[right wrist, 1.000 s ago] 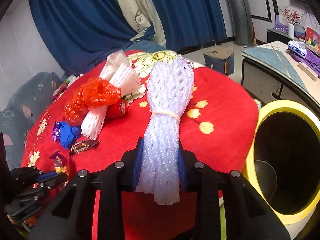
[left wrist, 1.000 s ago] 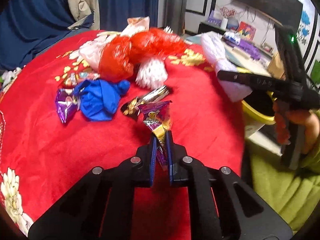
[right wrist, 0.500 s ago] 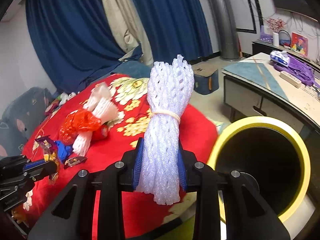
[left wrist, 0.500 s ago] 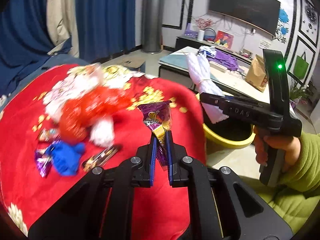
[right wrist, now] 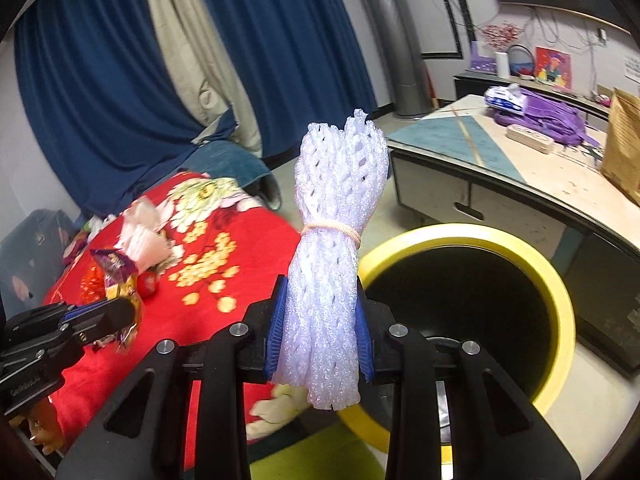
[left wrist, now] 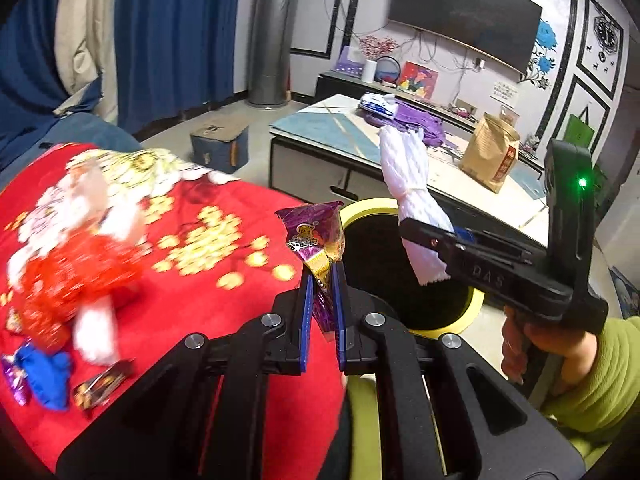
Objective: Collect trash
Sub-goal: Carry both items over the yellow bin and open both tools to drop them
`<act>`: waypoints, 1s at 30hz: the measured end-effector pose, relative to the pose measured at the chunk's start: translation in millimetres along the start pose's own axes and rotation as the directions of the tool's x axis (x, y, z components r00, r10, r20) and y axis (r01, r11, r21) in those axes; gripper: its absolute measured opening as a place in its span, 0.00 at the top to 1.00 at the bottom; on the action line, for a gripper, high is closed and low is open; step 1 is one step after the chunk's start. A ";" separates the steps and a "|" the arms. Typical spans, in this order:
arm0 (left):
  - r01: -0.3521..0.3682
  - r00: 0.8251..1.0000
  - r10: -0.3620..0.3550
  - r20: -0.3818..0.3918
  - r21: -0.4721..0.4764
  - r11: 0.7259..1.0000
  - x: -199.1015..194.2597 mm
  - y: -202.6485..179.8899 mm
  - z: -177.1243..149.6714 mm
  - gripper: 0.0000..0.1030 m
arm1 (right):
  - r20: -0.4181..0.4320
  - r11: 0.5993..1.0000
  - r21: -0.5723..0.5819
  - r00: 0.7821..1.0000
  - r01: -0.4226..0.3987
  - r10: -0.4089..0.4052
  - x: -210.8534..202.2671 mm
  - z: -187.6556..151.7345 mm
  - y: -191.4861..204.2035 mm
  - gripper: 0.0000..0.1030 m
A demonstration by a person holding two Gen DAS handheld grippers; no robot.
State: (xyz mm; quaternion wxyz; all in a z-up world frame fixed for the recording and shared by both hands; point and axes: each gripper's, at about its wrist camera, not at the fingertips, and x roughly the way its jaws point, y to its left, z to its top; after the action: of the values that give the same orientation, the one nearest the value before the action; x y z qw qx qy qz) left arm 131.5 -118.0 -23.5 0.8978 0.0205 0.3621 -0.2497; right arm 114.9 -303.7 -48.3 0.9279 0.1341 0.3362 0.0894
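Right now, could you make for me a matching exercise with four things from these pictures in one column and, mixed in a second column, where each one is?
Things:
1. purple snack wrapper
2. white foam net bundle
3. yellow-rimmed bin
4. brown paper bag

Places:
A. on the floor, beside the red cloth
B. on the low table
C. between the jaws of the left gripper
D. between the jaws of the right gripper

Pairs: 1-C, 2-D, 3-A, 4-B
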 end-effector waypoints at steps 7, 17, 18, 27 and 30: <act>0.053 0.998 -0.052 -0.028 0.032 0.998 32.4 -24.3 15.1 0.95 | 0.000 0.997 0.042 0.998 0.062 -0.062 -8.7 -7.6 -34.1 0.72; 0.101 0.993 -0.096 -0.068 0.063 0.993 72.7 -50.3 24.5 0.95 | -0.023 0.988 0.105 0.993 0.116 -0.115 -15.2 -20.3 -71.1 0.72; 0.104 0.992 -0.100 -0.072 0.063 0.993 76.2 -51.8 24.9 0.95 | -0.031 0.986 0.111 0.992 0.122 -0.119 -14.8 -21.9 -74.3 0.72; 0.137 0.984 -0.129 -0.125 0.063 0.989 105.7 -63.1 26.7 0.94 | -0.088 0.975 0.162 0.987 0.150 -0.137 -5.1 -29.6 -90.9 0.69; 0.144 0.980 -0.135 -0.143 0.056 0.988 114.1 -63.1 27.3 0.93 | -0.097 0.972 0.175 0.985 0.156 -0.140 -3.3 -30.6 -95.7 0.68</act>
State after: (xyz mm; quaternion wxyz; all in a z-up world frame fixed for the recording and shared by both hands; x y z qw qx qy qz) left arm 189.7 -228.6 -69.7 0.8495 0.0420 0.4160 -0.3216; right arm 99.7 -389.5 -98.4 0.9007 0.1892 0.3909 -0.0056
